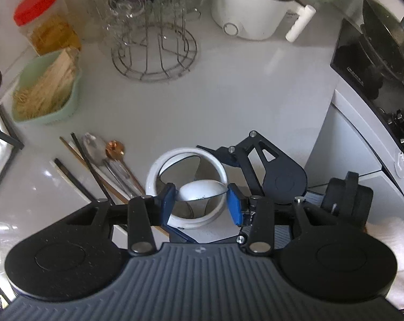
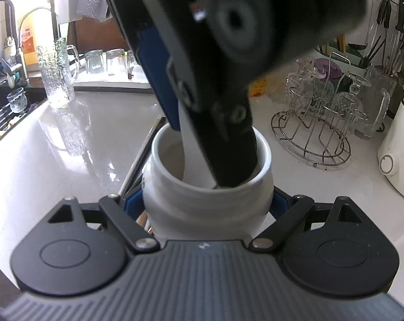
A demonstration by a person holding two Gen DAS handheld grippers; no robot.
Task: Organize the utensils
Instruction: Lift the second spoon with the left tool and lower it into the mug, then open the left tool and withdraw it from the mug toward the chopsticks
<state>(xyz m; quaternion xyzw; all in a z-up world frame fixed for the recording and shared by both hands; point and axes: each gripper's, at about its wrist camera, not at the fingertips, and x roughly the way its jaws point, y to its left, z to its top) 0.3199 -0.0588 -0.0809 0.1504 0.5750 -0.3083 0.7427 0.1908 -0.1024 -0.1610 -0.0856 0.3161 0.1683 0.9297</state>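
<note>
Left gripper (image 1: 202,198): pointing steeply down over the jar mouth, blue pads (image 1: 235,203) closed on the bowl of a white spoon (image 1: 202,190); pads touch its two sides.
Spoon: held above and partly inside the jar opening; in the right wrist view its white handle (image 2: 187,133) runs down into the jar.
Jar (image 2: 210,195): white ceramic, upright on the table, open top, otherwise empty as far as visible.
Right gripper (image 2: 207,208): jaws set wide and clamped around the jar body below its rim; pads largely hidden behind the jar, a blue pad showing at 9 o'clock.
Loose utensils (image 1: 100,165): on the table at 9 to 10 o'clock of the jar in the left wrist view; dark and gold chopsticks, a copper-coloured spoon (image 1: 114,148), a silver spoon, lying side by side, just beside the jar.
Table (image 1: 202,93): white, glossy.
Glass rack (image 1: 153,42): wire stand with upturned glasses, at 11 o'clock of the jar, well apart.
Green dish (image 1: 45,91): holds wooden sticks, at 10 o'clock.
Red-lidded container (image 1: 41,21): behind the green dish.
White cooker (image 1: 252,5): at 1 o'clock, far edge.
Hob (image 1: 376,61): black, with a pan, at 2 o'clock.
</note>
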